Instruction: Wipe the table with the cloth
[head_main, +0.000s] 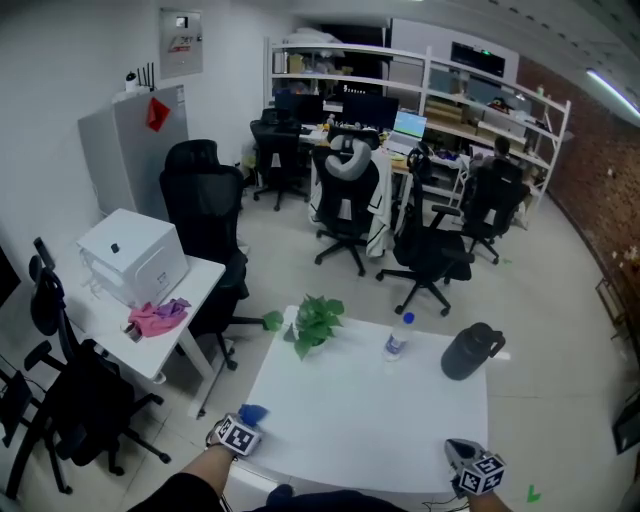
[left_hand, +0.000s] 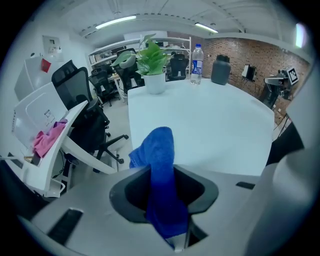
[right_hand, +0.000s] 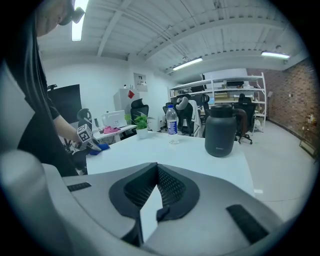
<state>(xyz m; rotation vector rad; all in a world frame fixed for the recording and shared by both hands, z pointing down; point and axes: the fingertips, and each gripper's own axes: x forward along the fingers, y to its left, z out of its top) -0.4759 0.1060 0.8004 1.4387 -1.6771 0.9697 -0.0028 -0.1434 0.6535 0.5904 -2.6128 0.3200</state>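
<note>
The blue cloth (left_hand: 160, 160) is pinched between the jaws of my left gripper (left_hand: 163, 176) and sticks up past them, its free end over the white table's (left_hand: 210, 125) near left corner. In the head view this gripper (head_main: 238, 435) is at the table's (head_main: 380, 420) front left edge, the cloth (head_main: 253, 412) just beyond it. My right gripper (head_main: 464, 453) hovers at the front right edge. Its jaws (right_hand: 156, 169) meet at the tip with nothing between them. In the right gripper view the left gripper (right_hand: 86, 135) and cloth (right_hand: 102, 147) show far left.
At the table's far edge stand a potted plant (head_main: 316, 322), a water bottle (head_main: 396, 338) and a dark jug (head_main: 470, 350). A side table to the left carries a white box (head_main: 132, 255) and a pink cloth (head_main: 158, 316). Office chairs (head_main: 205, 215) stand behind.
</note>
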